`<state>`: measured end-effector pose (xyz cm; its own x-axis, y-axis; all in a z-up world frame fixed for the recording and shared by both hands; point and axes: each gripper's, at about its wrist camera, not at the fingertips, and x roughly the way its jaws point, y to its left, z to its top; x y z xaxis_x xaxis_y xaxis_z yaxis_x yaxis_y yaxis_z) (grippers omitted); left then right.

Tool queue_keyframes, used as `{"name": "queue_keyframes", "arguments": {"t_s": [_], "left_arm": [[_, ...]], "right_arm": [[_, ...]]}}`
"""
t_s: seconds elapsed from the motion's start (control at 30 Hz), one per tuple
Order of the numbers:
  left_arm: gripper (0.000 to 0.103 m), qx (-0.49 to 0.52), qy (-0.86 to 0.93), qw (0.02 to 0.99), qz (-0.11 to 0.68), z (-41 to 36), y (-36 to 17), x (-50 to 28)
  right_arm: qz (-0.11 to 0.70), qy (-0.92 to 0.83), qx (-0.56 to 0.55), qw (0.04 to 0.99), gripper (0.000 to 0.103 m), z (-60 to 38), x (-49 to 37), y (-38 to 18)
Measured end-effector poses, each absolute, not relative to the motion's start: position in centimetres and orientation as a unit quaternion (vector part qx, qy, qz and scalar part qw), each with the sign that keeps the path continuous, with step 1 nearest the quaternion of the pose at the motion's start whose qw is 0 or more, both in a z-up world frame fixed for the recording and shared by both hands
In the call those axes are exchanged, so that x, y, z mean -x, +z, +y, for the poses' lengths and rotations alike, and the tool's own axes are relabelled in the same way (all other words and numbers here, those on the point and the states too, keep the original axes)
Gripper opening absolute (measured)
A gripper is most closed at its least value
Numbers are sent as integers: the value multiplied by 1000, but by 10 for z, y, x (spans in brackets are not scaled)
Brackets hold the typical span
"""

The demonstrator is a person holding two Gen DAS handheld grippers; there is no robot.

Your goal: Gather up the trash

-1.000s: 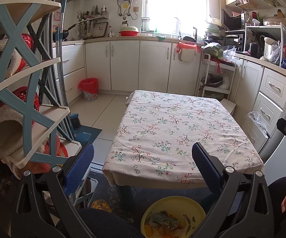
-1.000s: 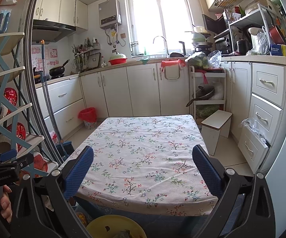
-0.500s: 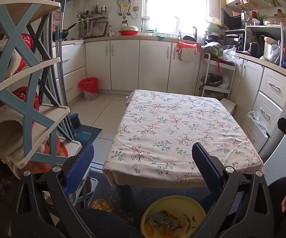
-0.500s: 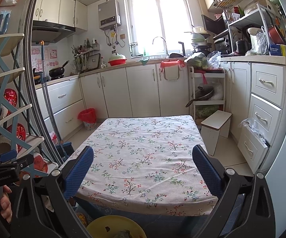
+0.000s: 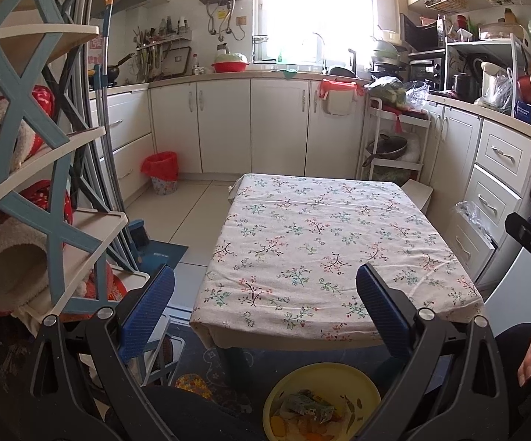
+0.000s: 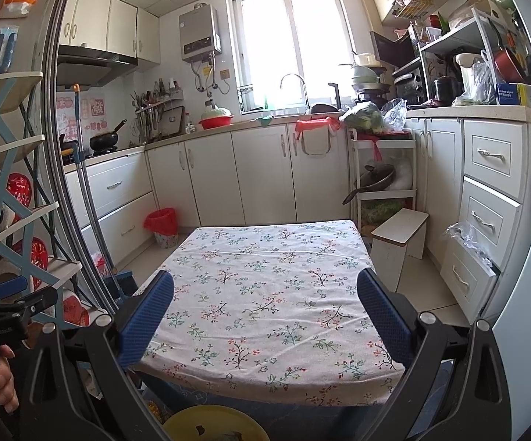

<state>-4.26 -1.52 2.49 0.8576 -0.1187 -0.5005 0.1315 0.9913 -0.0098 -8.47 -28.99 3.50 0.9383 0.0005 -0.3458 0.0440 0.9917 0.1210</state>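
Observation:
A yellow bowl [image 5: 324,400] holding food scraps and wrappers sits low in front of the table, below my left gripper [image 5: 265,301]; its rim also shows in the right wrist view [image 6: 210,424]. A small bin with a red bag [image 5: 161,171] stands on the floor by the far cabinets; it also shows in the right wrist view [image 6: 162,226]. My left gripper is open and empty. My right gripper [image 6: 265,305] is open and empty, held above the table's near edge.
A low table with a flowered cloth [image 5: 324,242] fills the middle. A blue-and-white shelf rack [image 5: 45,191] stands at the left. A small stool [image 6: 399,239] and drawer units [image 6: 486,202] stand at the right. A mop handle [image 6: 89,198] leans at the left.

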Motion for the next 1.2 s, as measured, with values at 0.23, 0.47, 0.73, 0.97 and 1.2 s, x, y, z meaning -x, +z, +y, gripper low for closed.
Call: {"name": "queue_keyframes", "arguments": {"t_s": [0.23,0.47,0.73,0.97,1.2], "left_arm": [[95,-19,-69,963,260,-21,37,49],[95,-23,-71,962,264,-25,45,55],[95,-29,-74,961,266,-27,55,63],[95,-39,-78,959,270,-33,61,65],[95,-40,-75,957,278,-35,62,61]], "right_arm": [[183,-1,-71,981,96,-284,92,39],[199,-1,-81,977,96,-280,96,44],[205,-2,-84,975,96,-276,108,53],[205,-1,-84,975,96,-275,109,57],[211,-2,-89,973,96,-275,107,58]]}}
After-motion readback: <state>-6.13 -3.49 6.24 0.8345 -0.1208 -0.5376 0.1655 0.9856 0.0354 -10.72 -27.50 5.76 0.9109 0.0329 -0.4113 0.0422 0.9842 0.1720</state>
